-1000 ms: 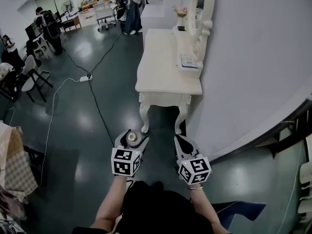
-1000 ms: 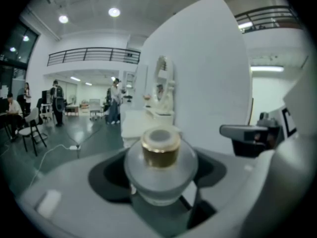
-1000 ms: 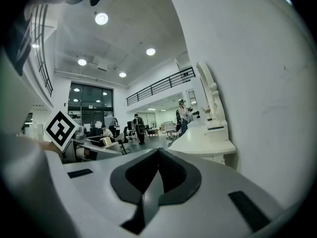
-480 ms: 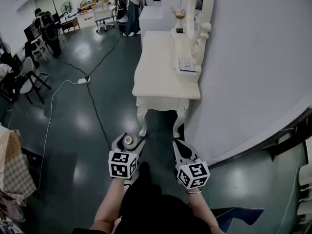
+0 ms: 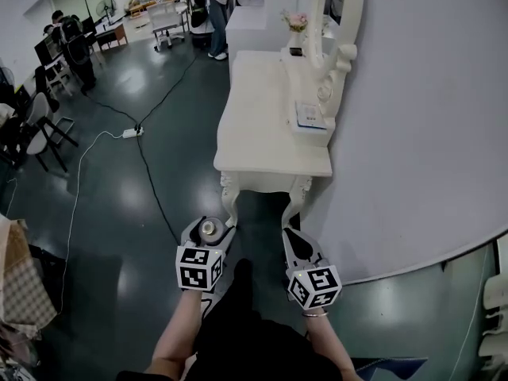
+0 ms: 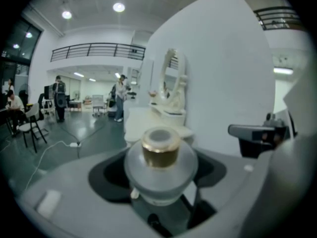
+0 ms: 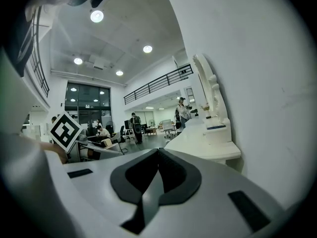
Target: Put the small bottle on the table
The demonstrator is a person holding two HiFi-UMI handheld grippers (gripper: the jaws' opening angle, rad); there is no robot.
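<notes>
Glass is my guess for the small bottle (image 6: 159,168). It looks frosted, round and smooth, with a gold cap (image 6: 160,152) on top. It sits between the jaws of the left gripper (image 5: 208,230), which are closed on its wide round body, just under the cap. That looks like a good place to hold it, since the cap is narrow and could slip out.

The bottle looks light, but it is hard and smooth. It may slide if the squeeze gets loose, and it could crack if it drops on the hard floor (image 5: 143,173). It should be set down softly and kept standing up.

The right gripper (image 5: 296,243) holds nothing, and its jaws are pressed together. The white table (image 5: 258,125) stands ahead of both grippers, well apart from them. The bottle is not over it yet.

The bottom of the bottle is hidden below the jaws, so I cannot tell its full shape or if anything is inside.
</notes>
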